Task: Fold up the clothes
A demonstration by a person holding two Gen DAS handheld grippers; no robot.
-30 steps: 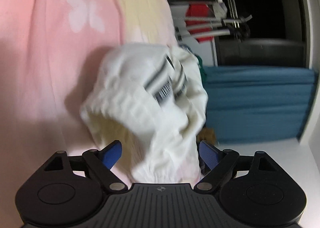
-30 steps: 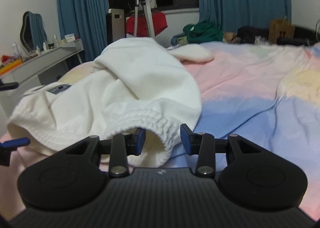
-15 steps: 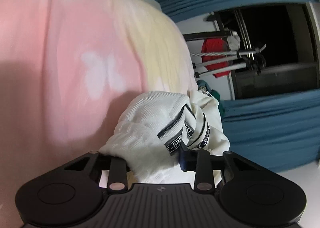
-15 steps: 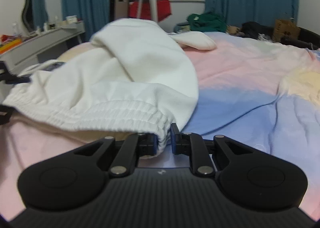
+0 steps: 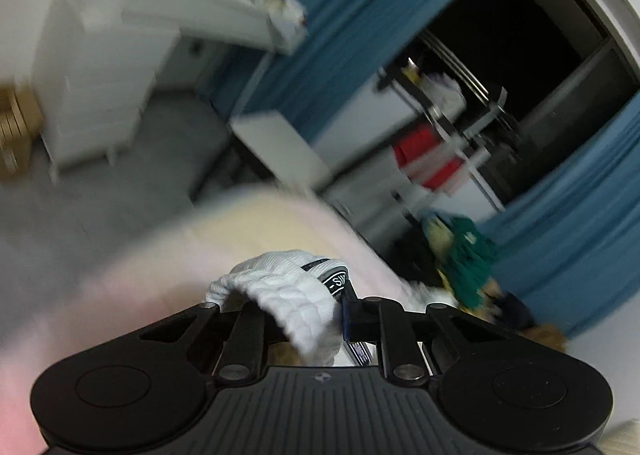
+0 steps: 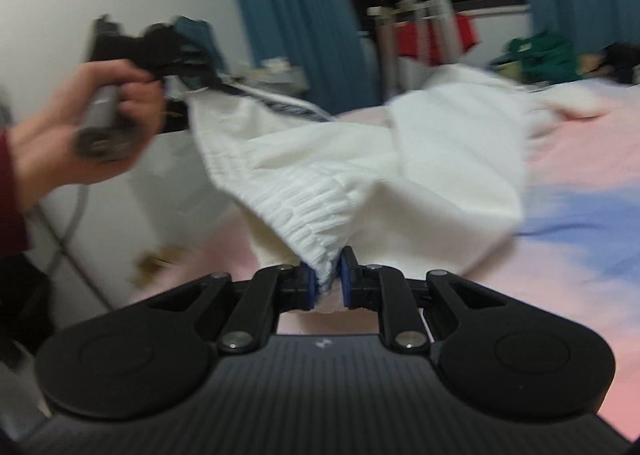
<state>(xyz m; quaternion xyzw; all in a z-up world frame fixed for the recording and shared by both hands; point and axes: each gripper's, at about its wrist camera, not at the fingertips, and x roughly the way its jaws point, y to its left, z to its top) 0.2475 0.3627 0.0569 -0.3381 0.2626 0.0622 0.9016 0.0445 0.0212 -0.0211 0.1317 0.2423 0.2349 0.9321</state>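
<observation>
A second ago both sets of jaws stood apart around the white garment. Now the right hand-held gripper clamps its ribbed waistband, the left hand-held gripper is closing on the other end, and the cloth is lifted off the bed.

Only one scrap of lettering can be made out. In the left wrist view, a dark woven band on the white garment carries pale capitals beginning "-SI"; the rest curls under the fold at about 4 o'clock from those letters and cannot be read. In the right wrist view the same kind of dark band runs along the garment's upper edge, but blur leaves its print illegible.
</observation>
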